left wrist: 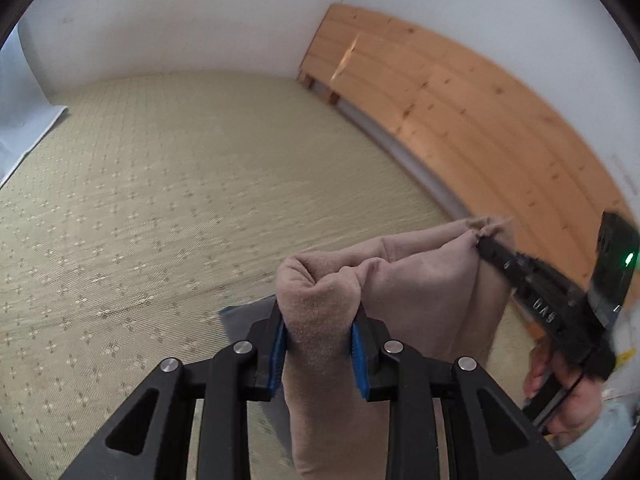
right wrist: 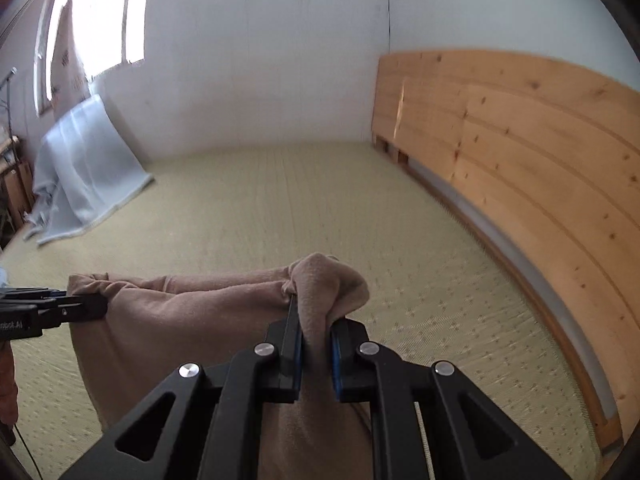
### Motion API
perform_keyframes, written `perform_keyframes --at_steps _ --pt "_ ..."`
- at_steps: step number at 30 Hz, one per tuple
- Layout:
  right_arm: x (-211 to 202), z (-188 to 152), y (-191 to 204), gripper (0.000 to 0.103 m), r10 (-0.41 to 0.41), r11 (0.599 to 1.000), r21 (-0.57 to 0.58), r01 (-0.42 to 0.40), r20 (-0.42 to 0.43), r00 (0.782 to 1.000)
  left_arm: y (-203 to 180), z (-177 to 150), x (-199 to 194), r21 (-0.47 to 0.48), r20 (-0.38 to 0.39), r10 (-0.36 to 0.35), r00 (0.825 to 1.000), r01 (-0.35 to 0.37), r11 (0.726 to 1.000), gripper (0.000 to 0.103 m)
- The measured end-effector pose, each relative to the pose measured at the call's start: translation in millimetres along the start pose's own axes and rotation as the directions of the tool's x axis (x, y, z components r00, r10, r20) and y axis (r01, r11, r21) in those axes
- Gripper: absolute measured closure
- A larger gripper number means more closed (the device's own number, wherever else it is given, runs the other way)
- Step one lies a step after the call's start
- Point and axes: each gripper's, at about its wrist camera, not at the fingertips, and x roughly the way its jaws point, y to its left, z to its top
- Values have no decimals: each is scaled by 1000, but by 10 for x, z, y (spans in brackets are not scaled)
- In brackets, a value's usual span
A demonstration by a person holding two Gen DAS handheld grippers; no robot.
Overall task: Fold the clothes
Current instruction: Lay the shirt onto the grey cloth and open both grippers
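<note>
A soft tan cloth [left wrist: 420, 280] hangs in the air above the bed [left wrist: 160, 200]. It is held up at two spots along its top edge, and the rest of it droops down in folds between and below them. You cannot tell what kind of clothing it is.

The left claw [left wrist: 320, 340] pinches one bunched-up corner of the cloth between its blue pads [left wrist: 358, 354]. The cloth puffs up in a lump above the pads.

The right claw [right wrist: 316, 344] pinches the other corner tight, with its two sides almost pressed together. A hand [left wrist: 568, 396] holds that claw from below.

The cloth stretches across from one claw to the other. The two claws are near each other.

The bed has a green-yellow cover with small flower shapes. A wooden headboard [right wrist: 520, 152] runs along its right side. A white wall [right wrist: 260, 60] is behind the bed. A pale blue sheet [right wrist: 84, 172] leans at the far left, under a bright window [right wrist: 104, 12].
</note>
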Motion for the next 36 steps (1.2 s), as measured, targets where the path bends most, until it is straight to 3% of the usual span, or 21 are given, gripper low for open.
perform_keyframes --at_steps 6,10,12,14,16,20,27,31,33,36 --pt "512 -123 40 91 -21 1000 -22 20 -62 998 199 -57 330 17 -28 45 999 -45 999 66" --pt "735 -151 21 80 -99 995 -28 97 -88 991 205 -85 348 65 -7 92 996 -91 994 59" --pt "747 -151 -15 76 -127 992 -21 126 -71 989 219 -62 284 75 16 117 993 -118 990 58" --pt "662 -126 -59 54 -152 988 -11 152 -28 988 269 -30 200 71 40 130 991 -132 989 56" --pt "563 -93 -101 45 -180 984 0 180 15 984 329 -10 110 49 57 132 990 -134 990 50" --pt "397 -52 -181 45 -175 984 42 174 31 984 369 -51 -56 44 61 113 992 -116 992 47" --pt "404 -180 -17 45 -156 987 22 157 -45 987 428 -209 -597 66 73 82 994 -87 994 47" --pt "101 -98 236 45 -133 990 51 133 0 991 461 -240 -1166 92 126 63 990 -75 993 45" --pt "-163 -18 382 44 -115 992 65 112 45 992 486 -257 -1467 92 155 51 987 -66 994 37" --pt "-590 114 638 16 -74 995 75 65 114 991 555 -296 -1937 73 202 29 979 -45 996 35"
